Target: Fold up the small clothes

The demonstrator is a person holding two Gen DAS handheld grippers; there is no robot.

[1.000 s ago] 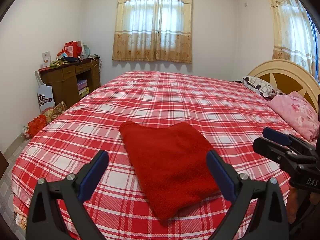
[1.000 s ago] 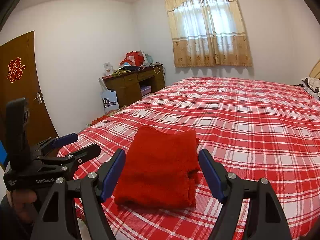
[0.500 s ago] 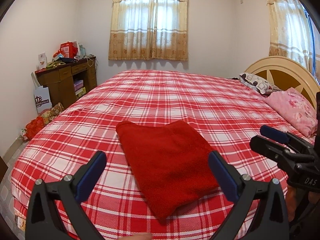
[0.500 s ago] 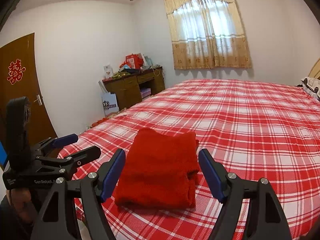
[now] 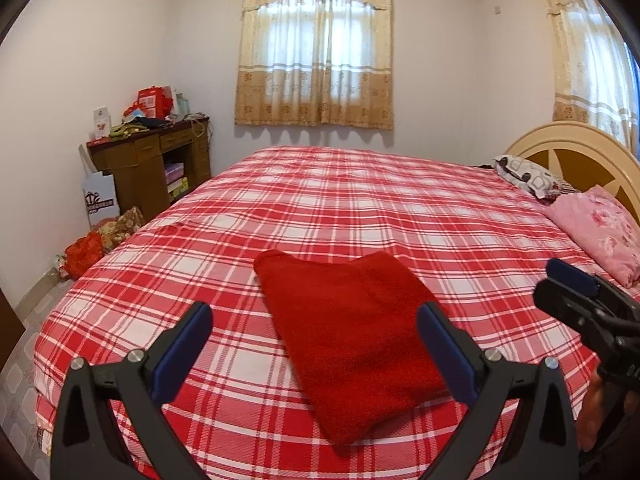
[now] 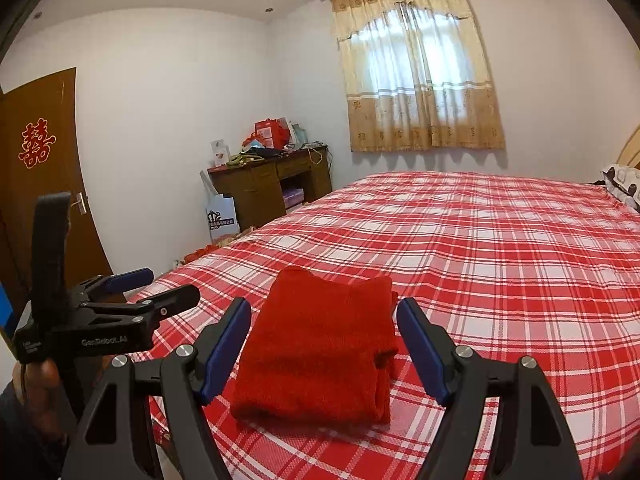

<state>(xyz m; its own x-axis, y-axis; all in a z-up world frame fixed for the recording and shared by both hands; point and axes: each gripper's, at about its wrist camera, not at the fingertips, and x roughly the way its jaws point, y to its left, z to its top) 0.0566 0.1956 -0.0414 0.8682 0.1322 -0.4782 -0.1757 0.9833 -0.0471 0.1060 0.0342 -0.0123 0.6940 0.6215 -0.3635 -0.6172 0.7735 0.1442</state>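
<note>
A folded red garment [image 5: 352, 336] [image 6: 320, 344] lies flat on the red plaid bedspread [image 5: 360, 208] near the bed's front edge. My left gripper [image 5: 316, 344] hovers above and in front of it, open, nothing between its blue pads. My right gripper [image 6: 324, 340] is likewise open and held back from the garment, not touching it. From the left wrist view the right gripper [image 5: 576, 292] shows at the right edge. In the right wrist view the left gripper [image 6: 152, 292] shows at the left, held by a hand [image 6: 36, 380].
Two pillows [image 5: 592, 224] lie by the cream headboard [image 5: 576, 156] at the right. A cluttered wooden desk [image 5: 156, 164] stands by the far left wall, with bags [image 5: 100, 236] on the floor. A brown door [image 6: 36, 184] is at the left. Curtained window [image 5: 316, 56] behind the bed.
The left wrist view has tilted up slightly, so the garment sits a little lower in it. Both grippers stay open; the garment has not moved.
</note>
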